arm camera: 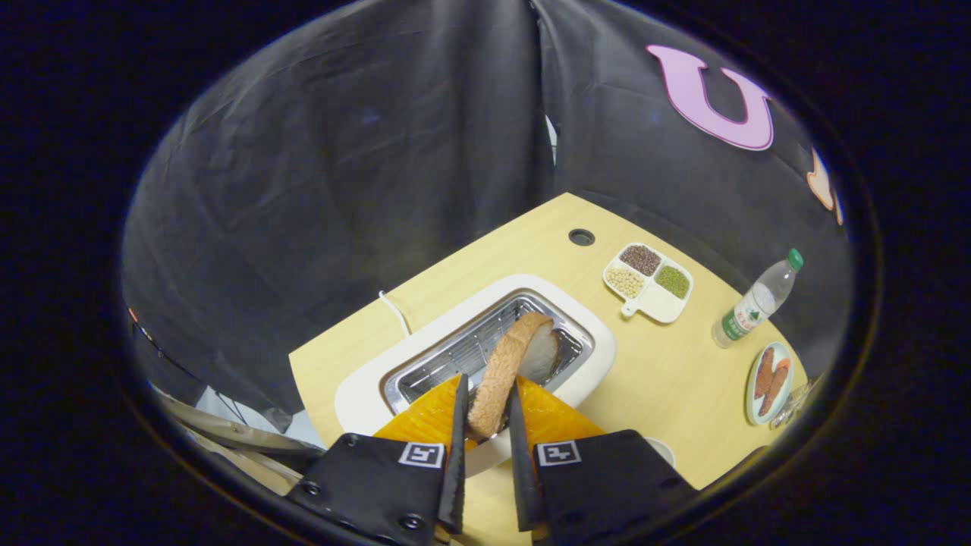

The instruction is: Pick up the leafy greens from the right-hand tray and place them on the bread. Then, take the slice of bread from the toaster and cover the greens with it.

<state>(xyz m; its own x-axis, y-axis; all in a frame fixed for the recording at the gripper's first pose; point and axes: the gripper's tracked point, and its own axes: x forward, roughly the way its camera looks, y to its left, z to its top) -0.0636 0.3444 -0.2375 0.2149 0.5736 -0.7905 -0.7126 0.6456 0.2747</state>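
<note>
While clamped edge-on between both fingers, bread slice (507, 371) rising tilted out of the toaster's slot, crust toward the camera, pale crumb face turned right. Gripper (485, 398) closed on the slice's lower end, one finger pressing each flat side. Directly under and around the slice, white toaster (364, 390) with rounded corners, its metal wire-lined slot (463, 353) open to the left of the bread. Thin white cord (394, 311) trailing from the toaster's far left edge across the pale wooden table (667, 371). Beyond the toaster, to the right, a white four-compartment dish (654, 282) with brown, cream-coloured and green beans in three sections, the fourth section bare. Just past that dish, a round dark cable hole (582, 236) in the tabletop. Farther right, a clear plastic bottle (755, 302) with green cap, standing apart from the dish. Near the table's right edge, a small plate (769, 381) bearing reddish-brown sausages.
</note>
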